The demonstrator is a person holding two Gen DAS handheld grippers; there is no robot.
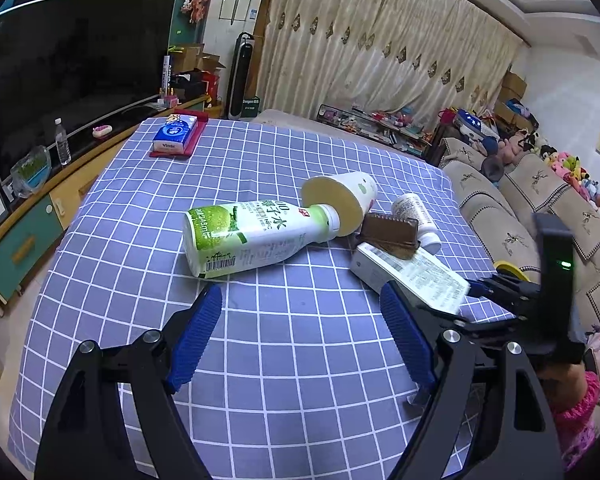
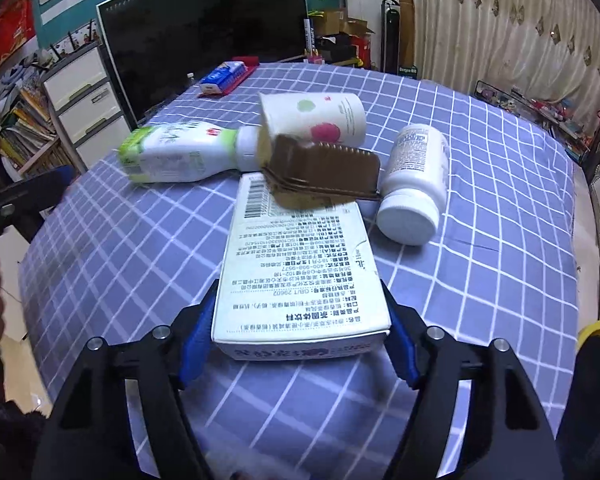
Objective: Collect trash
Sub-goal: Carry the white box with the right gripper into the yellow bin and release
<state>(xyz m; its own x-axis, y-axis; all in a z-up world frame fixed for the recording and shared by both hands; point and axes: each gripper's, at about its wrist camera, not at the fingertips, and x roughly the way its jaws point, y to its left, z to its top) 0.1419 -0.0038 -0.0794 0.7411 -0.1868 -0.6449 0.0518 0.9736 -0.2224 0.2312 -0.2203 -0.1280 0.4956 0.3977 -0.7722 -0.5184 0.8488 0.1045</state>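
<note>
Right gripper (image 2: 300,320): blue pads pressed against both sides of the white carton (image 2: 300,264), clamped on its near end. The carton lies flat on the checked tablecloth (image 2: 480,280). A brown tray (image 2: 324,172) rests across the carton's far end at 12 o'clock; a white pill bottle (image 2: 414,184) at 2 o'clock. Left gripper (image 1: 300,344): jaws apart, nothing between them; green-labelled bottle (image 1: 256,236) lies at 11 o'clock, its neck in a paper cup (image 1: 340,200).

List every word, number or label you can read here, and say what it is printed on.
"248mL" and "NFC": green and white bottle, lying down.
"Vinda": blue tissue pack.
"GB/T 29602": white carton between the right gripper pads.
Carton's remaining print, pill bottle label, paper cup text: too small or blurred.
</note>
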